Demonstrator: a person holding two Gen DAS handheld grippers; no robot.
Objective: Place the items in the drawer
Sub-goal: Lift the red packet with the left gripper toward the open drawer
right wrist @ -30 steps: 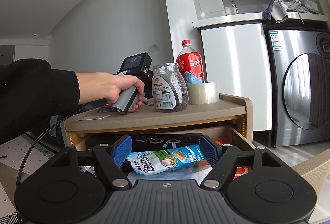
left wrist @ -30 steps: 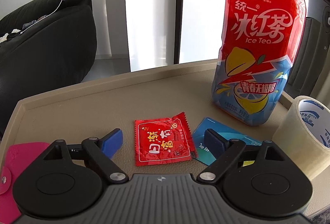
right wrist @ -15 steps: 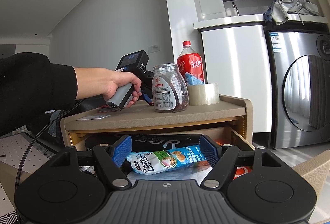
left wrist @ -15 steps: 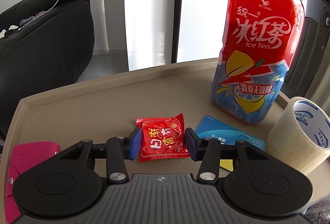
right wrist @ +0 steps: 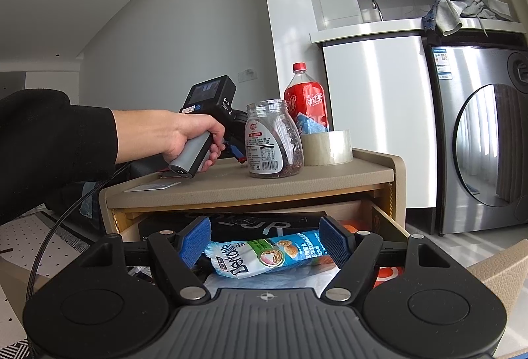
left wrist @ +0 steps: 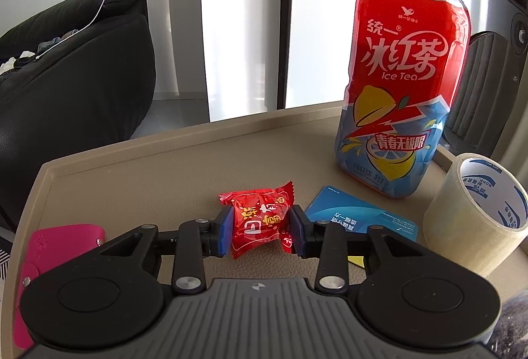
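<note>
My left gripper (left wrist: 260, 228) is shut on a small red snack packet (left wrist: 260, 218) and holds it just above the beige cabinet top (left wrist: 165, 167). In the right wrist view a person's hand (right wrist: 184, 137) holds that gripper beside a jar. My right gripper (right wrist: 265, 243) is open and hangs over the pulled-out drawer (right wrist: 382, 220) under the cabinet top. A blue and green Dentalife packet (right wrist: 264, 258) lies in the drawer, seen between the open fingers, on top of a black box and other packaging.
On the cabinet top stand a red ice tea bottle (left wrist: 402, 88), a tape roll (left wrist: 475, 210), a blue card (left wrist: 359, 217), a pink pouch (left wrist: 49, 246) and a clear jar (right wrist: 274, 137). A washing machine (right wrist: 485, 141) is at the right, a black sofa (left wrist: 66, 61) at the left.
My left gripper went from open around the red packet to shut on it and has lifted it slightly. The right gripper has stayed in place, open.
</note>
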